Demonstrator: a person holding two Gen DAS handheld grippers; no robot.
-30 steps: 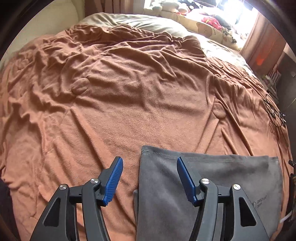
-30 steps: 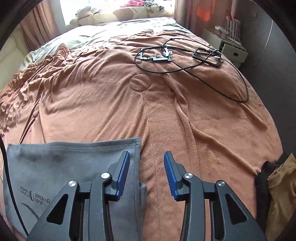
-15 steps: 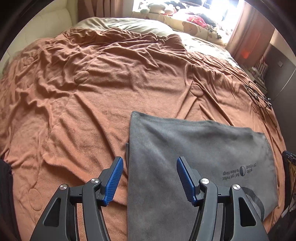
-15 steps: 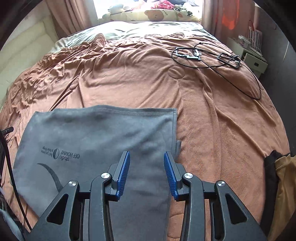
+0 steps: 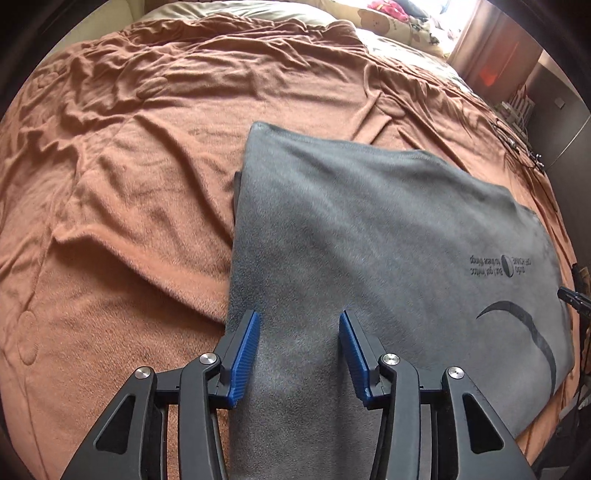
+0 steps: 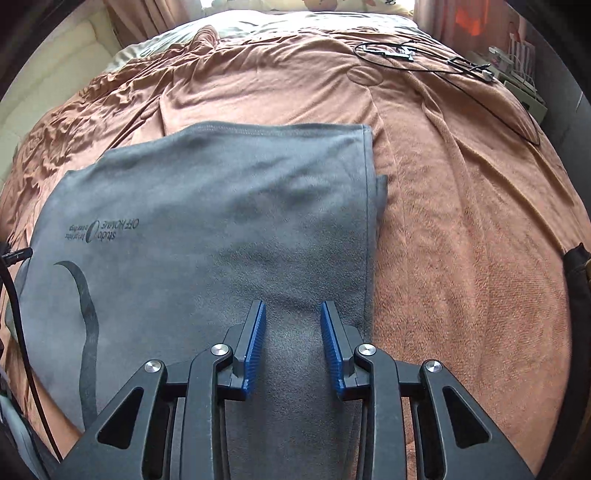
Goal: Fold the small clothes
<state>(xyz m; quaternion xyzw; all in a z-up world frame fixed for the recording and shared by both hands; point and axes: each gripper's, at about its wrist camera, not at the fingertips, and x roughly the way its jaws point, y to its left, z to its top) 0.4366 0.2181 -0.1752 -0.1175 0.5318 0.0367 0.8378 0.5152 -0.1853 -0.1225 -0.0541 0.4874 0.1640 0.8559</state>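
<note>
A grey garment [image 5: 369,229] with dark printed lettering lies flat on the brown blanket [image 5: 140,177]; it also fills the middle of the right wrist view [image 6: 207,206]. My left gripper [image 5: 299,321] points down over the garment's near left part, its blue pads either side of grey cloth, jaws closing but not seen pressing. My right gripper [image 6: 292,310] stands over the near right part, beside the garment's right edge, jaws narrower and also closing with grey cloth between the pads.
Black cables and small devices [image 6: 424,59] lie on the blanket at the far right. Dark and tan clothing [image 6: 580,273] sits at the right edge. Pillows and soft toys [image 5: 388,18] line the head of the bed. A black cable [image 6: 14,295] runs along the left.
Both grippers have come down and toward the near part of the garment, which now fills more of each view. Both pairs of jaws have narrowed around the cloth.
</note>
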